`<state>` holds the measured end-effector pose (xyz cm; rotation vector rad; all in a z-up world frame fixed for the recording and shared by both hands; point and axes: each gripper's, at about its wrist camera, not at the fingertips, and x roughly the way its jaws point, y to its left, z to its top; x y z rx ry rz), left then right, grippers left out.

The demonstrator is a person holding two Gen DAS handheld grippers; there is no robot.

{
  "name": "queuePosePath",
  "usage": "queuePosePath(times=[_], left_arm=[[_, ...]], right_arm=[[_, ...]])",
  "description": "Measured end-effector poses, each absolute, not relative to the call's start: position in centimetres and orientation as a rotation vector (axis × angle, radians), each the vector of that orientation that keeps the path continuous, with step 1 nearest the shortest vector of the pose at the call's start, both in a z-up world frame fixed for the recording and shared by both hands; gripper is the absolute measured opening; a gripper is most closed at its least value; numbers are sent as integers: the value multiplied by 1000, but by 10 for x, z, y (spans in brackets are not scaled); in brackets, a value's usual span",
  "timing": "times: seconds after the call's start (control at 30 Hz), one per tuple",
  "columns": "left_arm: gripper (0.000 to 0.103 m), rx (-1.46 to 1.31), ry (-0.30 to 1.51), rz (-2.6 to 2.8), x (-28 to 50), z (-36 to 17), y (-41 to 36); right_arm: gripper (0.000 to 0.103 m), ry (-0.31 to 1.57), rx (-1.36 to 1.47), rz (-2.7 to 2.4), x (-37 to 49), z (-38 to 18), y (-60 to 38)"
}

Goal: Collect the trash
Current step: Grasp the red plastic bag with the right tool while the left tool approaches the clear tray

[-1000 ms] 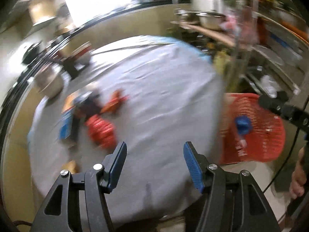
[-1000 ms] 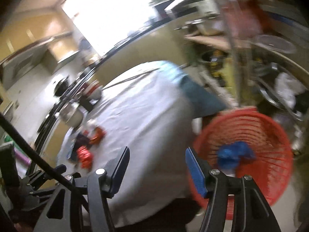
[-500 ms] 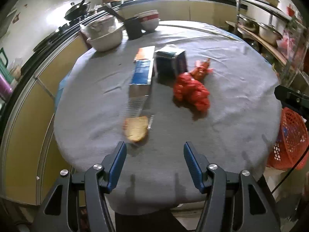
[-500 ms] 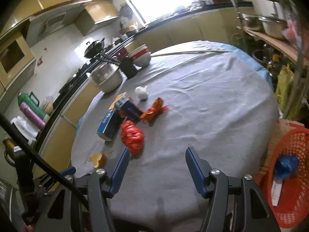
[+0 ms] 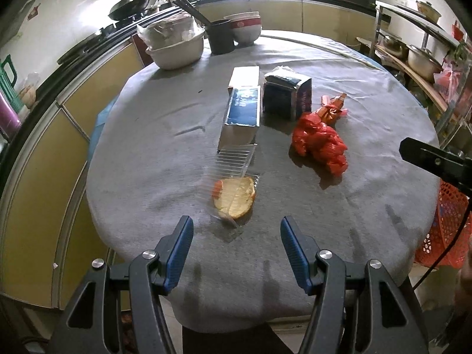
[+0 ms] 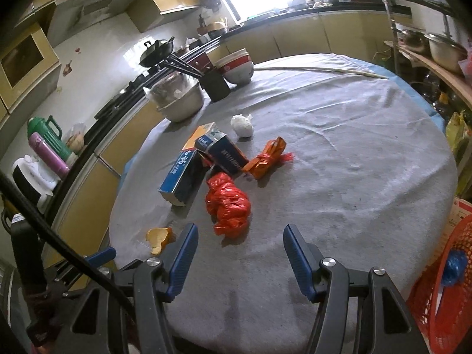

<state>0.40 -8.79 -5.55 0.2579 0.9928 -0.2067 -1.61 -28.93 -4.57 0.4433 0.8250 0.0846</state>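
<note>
Trash lies on the round grey table [image 5: 368, 177]: an orange peel [image 5: 234, 197] on a clear plastic tray [image 5: 228, 166], a long blue-white box [image 5: 242, 118], a dark box [image 5: 287, 96], a crumpled red bag [image 5: 320, 144], an orange wrapper [image 5: 332, 109]. My left gripper [image 5: 236, 243] is open and empty, just short of the peel. My right gripper [image 6: 239, 249] is open and empty, near the red bag [image 6: 227, 206]. A white paper ball [image 6: 242, 125] lies behind the boxes [image 6: 206, 162].
A red mesh basket [image 6: 442, 295] with a blue bag in it stands right of the table; it also shows in the left wrist view [image 5: 442, 230]. Bowls [image 5: 177, 45], a black cup [image 5: 221, 39] and stacked bowls [image 5: 244, 28] sit at the table's far edge. Shelves with pots stand right.
Both grippers have swung left from the red basket back over the table. The left one has closed in on the orange peel, the right one on the red bag. Both stay open.
</note>
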Motion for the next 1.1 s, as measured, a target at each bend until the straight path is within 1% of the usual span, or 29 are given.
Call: queuePosePath(times=[0.2,0.3,0.57,0.7,0.73,0.77,0.8,0.87,0.97,1.1], left_arm=[[63,235,1010,-199,14,-61,-78],[67,174,1021,-198,24,-62,-63],[69,-14,1080,-242,56,-67,-20],[71,-76,1120,-316,65,-74,-19],[71,-85,1129,-334,66,-76,-21],[71,-88,1142,-348,69,-79,-25],[71,-88,1148,-353,70,-80,-27],[71,-96,1157,-375,73,-83,-33],[71,-125,1184,-418,79,-90,-39],[70,-134,1151,-404,79,-89,-44]], right_arm=[[64,846,422,110,-2,-51,-276],[64,867,426,130,8,-58,-269],[64,902,394,114,44,-82,-255],[64,918,382,87,63,-99,-254],[59,923,380,89,66,-102,-254],[50,926,378,98,68,-105,-253],[45,930,377,107,69,-106,-252],[40,913,379,109,66,-105,-252],[40,896,373,114,56,-103,-255],[40,886,403,103,38,-101,-270]])
